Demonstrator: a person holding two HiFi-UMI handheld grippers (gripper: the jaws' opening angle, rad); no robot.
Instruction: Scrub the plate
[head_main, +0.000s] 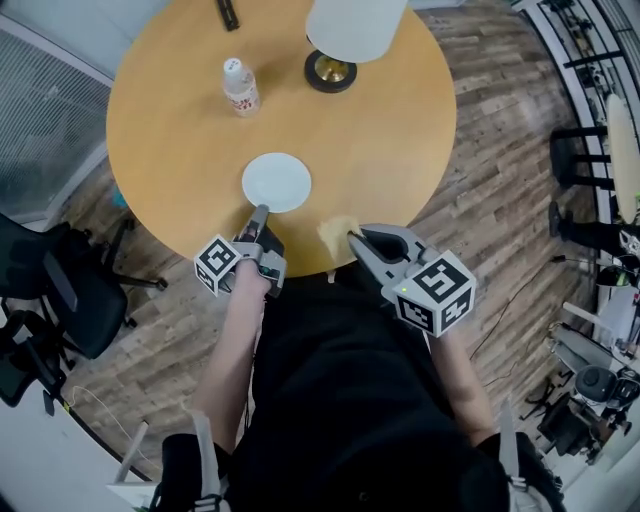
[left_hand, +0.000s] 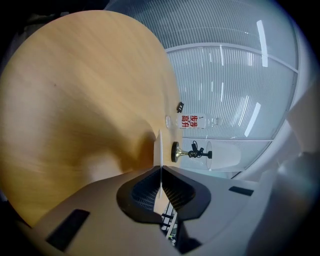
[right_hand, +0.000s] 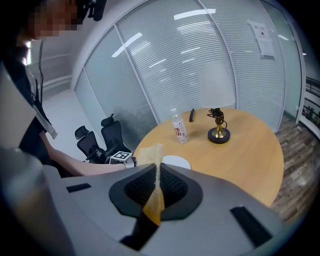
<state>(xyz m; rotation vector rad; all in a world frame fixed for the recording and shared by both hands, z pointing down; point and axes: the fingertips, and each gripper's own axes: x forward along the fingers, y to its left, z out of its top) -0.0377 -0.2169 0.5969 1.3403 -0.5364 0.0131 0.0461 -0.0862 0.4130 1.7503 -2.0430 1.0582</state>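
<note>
A small white plate (head_main: 277, 182) lies on the round wooden table (head_main: 380, 140) near its front edge. My left gripper (head_main: 261, 211) is shut on the plate's near rim; in the left gripper view the plate (left_hand: 160, 146) shows edge-on as a thin white line between the closed pads. My right gripper (head_main: 350, 236) hangs at the table's front edge, just right of the plate and apart from it. It is shut on a thin yellow scrub pad (head_main: 336, 231), which sticks up between the jaws (right_hand: 150, 152).
A plastic water bottle (head_main: 240, 87) stands behind the plate. A lamp with a brass base (head_main: 330, 70) and white shade (head_main: 355, 25) stands at the back, with a black object (head_main: 228, 12) beside it. Office chairs (head_main: 60, 285) stand to the left.
</note>
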